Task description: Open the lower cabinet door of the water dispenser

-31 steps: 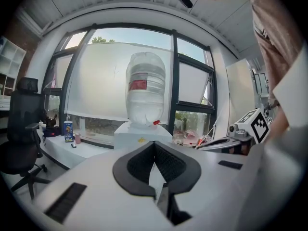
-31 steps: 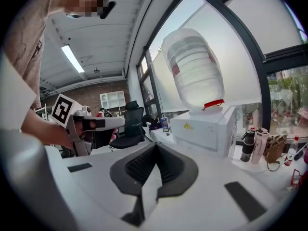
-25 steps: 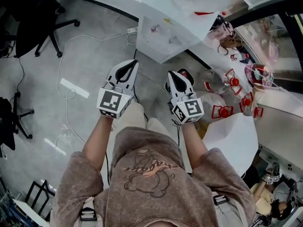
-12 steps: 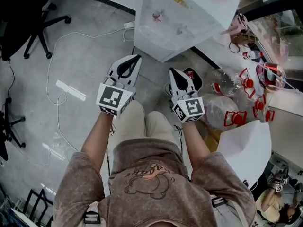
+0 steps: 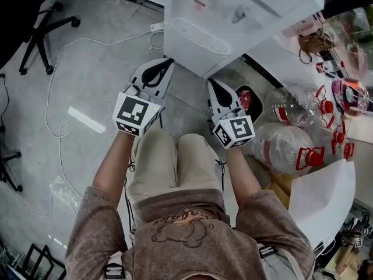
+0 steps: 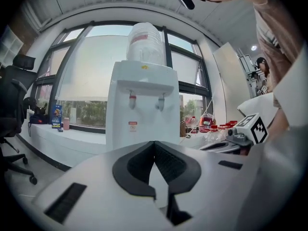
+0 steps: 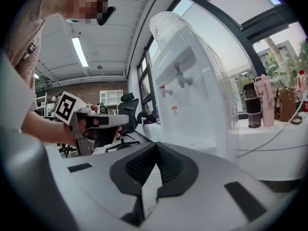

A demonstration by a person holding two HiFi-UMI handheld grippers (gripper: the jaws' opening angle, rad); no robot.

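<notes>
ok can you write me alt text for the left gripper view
A white water dispenser with a bottle on top stands straight ahead, in front of a wide window. In the foreground the left gripper points at it, jaws together with nothing between them.

Bright daylight, fisheye-warped dark corners

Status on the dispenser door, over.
Hand-held grippers shut, empty: left, right. Ahead: dispenser, untouched; lower door hidden. To the right: bottles, not in the way.
</notes>
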